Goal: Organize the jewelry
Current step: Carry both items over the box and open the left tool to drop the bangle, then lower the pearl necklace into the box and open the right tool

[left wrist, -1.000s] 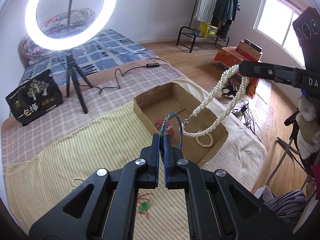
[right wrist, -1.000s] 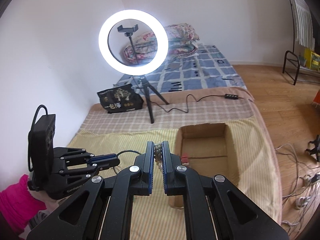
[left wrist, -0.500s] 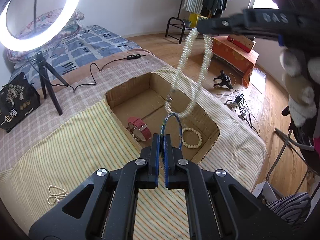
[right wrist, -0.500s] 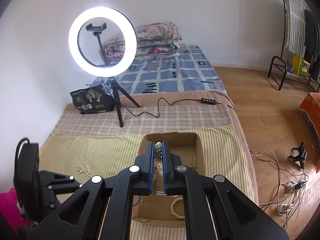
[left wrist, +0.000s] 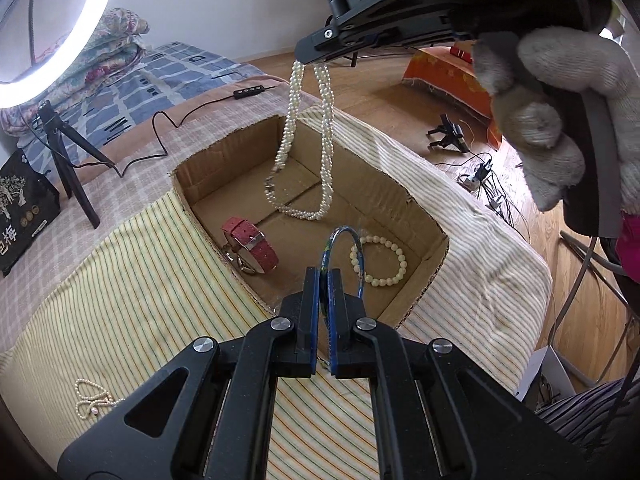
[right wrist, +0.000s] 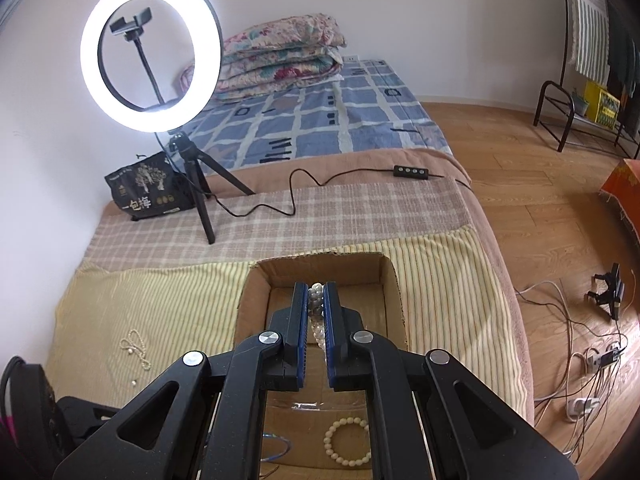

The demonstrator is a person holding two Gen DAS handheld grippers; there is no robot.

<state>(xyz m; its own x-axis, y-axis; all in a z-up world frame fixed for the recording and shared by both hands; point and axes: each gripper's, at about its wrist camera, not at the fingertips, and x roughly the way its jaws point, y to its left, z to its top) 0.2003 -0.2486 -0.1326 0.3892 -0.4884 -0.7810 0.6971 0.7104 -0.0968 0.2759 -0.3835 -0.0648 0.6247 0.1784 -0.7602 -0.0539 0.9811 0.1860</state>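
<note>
- Your left hand-held gripper (left wrist: pixel 325 280) is clamped on the thin blue bangle (left wrist: pixel 345 242), poised over the cardboard box's (left wrist: pixel 416 200) near rim.
- Your right hand-held gripper (right wrist: pixel 316 300) pinches the pearl necklace (left wrist: pixel 308 152), which hangs vertically, its loop low inside the box; lower it straight down.

Glossy pearl beads are seen on the necklace (left wrist: pixel 326 136); matt corrugated cardboard forms the box (left wrist: pixel 424 216). The striped cloth (left wrist: pixel 132 300) looks woven, the watch strap (left wrist: pixel 250 244) grained, the floor (right wrist: pixel 560 216) polished wood.
</note>
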